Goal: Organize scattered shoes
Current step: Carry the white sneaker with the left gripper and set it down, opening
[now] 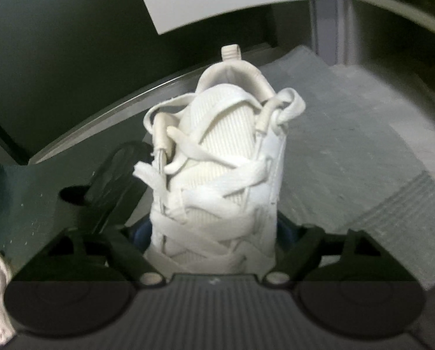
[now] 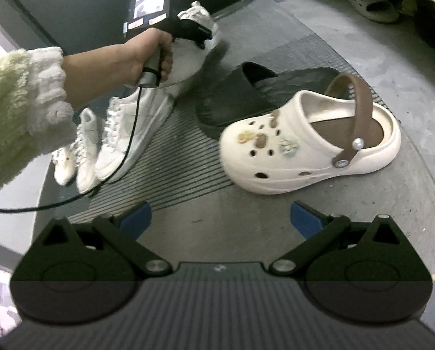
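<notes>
The laced ribbed-knit sneaker [image 1: 217, 169] is off-white all over, its flat laces the same pale cream. The chunky foam clog [image 2: 308, 143] is cream, with a brown heel strap carrying a white pearl-like bead, a brown insole, and small yellow, brown and pale green charms on its perforated toe. The rubber slide sandal [image 2: 238, 96] behind it is black. Three lace-up sneakers [image 2: 112, 140] in a row are white. The ribbed floor mat [image 2: 173, 163] is grey with dark stripes. The fluffy knitted sleeve [image 2: 22, 108] is pale green with a white cuff. The right gripper's finger pads [image 2: 137, 218] are blue on black arms.
</notes>
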The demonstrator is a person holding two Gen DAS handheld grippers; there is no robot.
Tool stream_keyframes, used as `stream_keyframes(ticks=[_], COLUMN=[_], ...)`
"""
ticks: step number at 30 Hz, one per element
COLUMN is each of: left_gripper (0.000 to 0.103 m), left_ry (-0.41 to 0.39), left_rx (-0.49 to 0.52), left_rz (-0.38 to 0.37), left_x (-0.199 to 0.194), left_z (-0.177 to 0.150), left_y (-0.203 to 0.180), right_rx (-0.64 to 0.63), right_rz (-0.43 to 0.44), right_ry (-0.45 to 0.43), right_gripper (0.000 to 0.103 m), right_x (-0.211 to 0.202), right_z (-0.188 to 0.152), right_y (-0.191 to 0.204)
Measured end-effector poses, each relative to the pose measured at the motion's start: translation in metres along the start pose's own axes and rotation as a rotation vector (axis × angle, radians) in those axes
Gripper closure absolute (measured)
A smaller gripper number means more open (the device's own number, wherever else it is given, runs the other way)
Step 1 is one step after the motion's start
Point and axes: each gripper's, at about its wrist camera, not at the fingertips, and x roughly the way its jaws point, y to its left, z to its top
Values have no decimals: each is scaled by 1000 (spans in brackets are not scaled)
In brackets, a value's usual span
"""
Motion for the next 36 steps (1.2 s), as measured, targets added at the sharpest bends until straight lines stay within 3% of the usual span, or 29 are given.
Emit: stream_keyframes(ticks=[5, 12, 15, 20, 25, 31, 36], left_gripper=[20, 20, 19, 19, 19, 20, 23], left_ry=[-29, -67, -41, 13, 41, 52, 65], left_rx=[70, 12, 3, 15, -44, -53, -4], left_rz=[-31, -72, -102, -118, -139, -146, -151], left_x=[-58, -146, -173, -193, -204, -207, -197], left_z=[-16, -56, -93, -151, -223, -292, -324], left_y=[15, 54, 67, 76, 91, 98, 86], right_rx=[-19, -57, -57, -52, -112, -104, -89], right_rz=[36, 67, 73, 81, 80, 69, 66], right_ry=[-44, -36, -37, -26, -20, -46, -36], right_gripper=[0, 0, 0, 0, 0, 0, 0], right_x=[-31, -65, -76, -89, -101, -99, -82], right_z=[-16, -50, -64, -84, -103, -98, -93], right_y=[27, 64, 76, 94, 107, 109, 114])
